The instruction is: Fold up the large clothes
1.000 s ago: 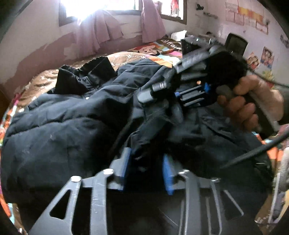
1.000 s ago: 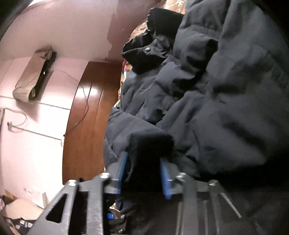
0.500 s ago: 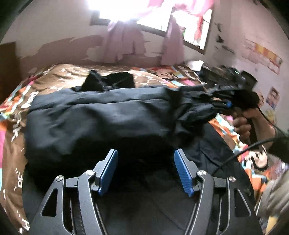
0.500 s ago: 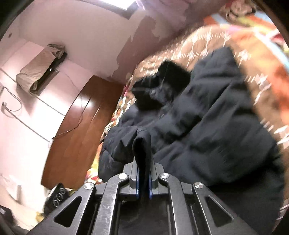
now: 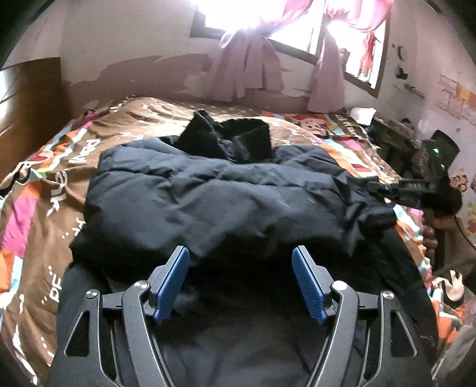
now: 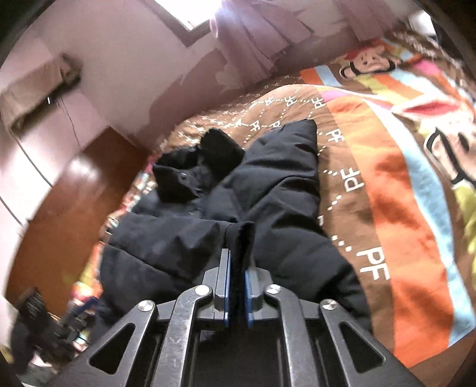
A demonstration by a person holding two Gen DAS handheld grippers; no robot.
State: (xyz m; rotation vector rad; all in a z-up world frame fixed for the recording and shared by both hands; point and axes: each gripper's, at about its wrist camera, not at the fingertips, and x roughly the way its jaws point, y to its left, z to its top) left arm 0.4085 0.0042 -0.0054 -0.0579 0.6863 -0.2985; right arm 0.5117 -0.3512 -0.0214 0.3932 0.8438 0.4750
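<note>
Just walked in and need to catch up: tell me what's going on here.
A person is folding a dark puffer jacket on a bed with a patterned bedspread. The right gripper is shut on a fold of the jacket's edge. The left gripper is open, holding nothing, its pads above the jacket's near edge.

Bed (image 5: 44, 190) with brown cartoon-print cover fills room; far wall (image 5: 125, 38) pink, paint peeling; bright window (image 5: 297, 26) with pink curtains (image 5: 247, 68); wooden wardrobe (image 5: 26, 104) far left.
</note>
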